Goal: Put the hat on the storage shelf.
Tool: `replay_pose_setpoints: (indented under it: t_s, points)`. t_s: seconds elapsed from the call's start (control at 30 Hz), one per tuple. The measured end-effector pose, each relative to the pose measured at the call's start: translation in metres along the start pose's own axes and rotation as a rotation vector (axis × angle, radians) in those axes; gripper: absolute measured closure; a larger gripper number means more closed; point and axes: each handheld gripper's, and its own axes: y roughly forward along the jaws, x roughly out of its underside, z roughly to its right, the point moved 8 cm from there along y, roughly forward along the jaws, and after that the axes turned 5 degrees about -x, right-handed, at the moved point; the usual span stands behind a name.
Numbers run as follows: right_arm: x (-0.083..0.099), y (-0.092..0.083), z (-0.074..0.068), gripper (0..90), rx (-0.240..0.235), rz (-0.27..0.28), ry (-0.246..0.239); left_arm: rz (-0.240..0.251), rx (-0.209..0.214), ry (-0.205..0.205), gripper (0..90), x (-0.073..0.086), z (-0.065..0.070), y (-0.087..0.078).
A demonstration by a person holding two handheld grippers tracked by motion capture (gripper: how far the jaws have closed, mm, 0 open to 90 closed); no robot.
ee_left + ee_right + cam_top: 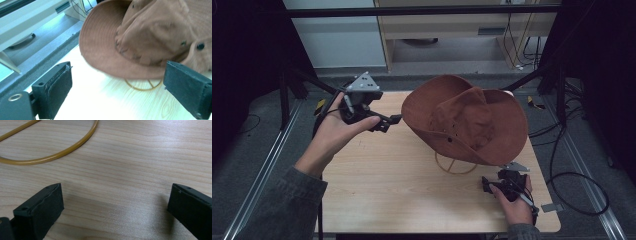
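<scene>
brown hat (467, 120) sits propped on a yellow wire stand (455, 165) mid-bench, its brim edge just ahead of my spread-jawed left gripper (396, 119), nearer than my empty, wide-open right gripper (485, 186).

1. Ahead of the left gripper (388, 121), the brown hat (464, 120) blocks the way; its near brim sits just beyond the wide-apart jaws.
2. Below that gripper, bare counter (387, 180) runs open toward the person, with nothing lying on it.
3. Under the hat, a yellow wire stand (455, 166) lifts the brim, leaving a low gap between brim and counter.
4. The right gripper (486, 185) hovers low beside the stand; between its spread jaws lies plain wood, the wire ring (50, 157) curving just ahead.
5. The hat's brim overhangs that gripper from above.
</scene>
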Motion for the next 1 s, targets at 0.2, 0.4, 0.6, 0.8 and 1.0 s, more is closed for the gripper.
replay_pose_setpoints:
  t_s: [0.2,0.4,0.6,0.8,1.0]
  points:
    - [0.0,0.0,0.0,0.4,0.002,0.0,0.001,-0.001,-0.005,-0.028,6.8,0.034,-0.005,-0.006]
    - [0.0,0.0,0.0,0.4,0.002,0.0,0.001,-0.026,-0.006,-0.055,5.2,0.076,-0.006,0.006]
    - [0.0,0.0,0.0,0.4,0.002,0.0,0.001,-0.078,-0.021,-0.053,5.3,0.12,-0.006,0.024]
    - [0.0,0.0,0.0,0.4,0.002,0.0,0.001,-0.125,-0.016,-0.057,5.0,0.163,-0.002,0.041]
    - [0.0,0.0,0.0,0.4,0.002,0.0,0.001,-0.161,-0.015,-0.09,5.0,0.197,0.001,0.051]
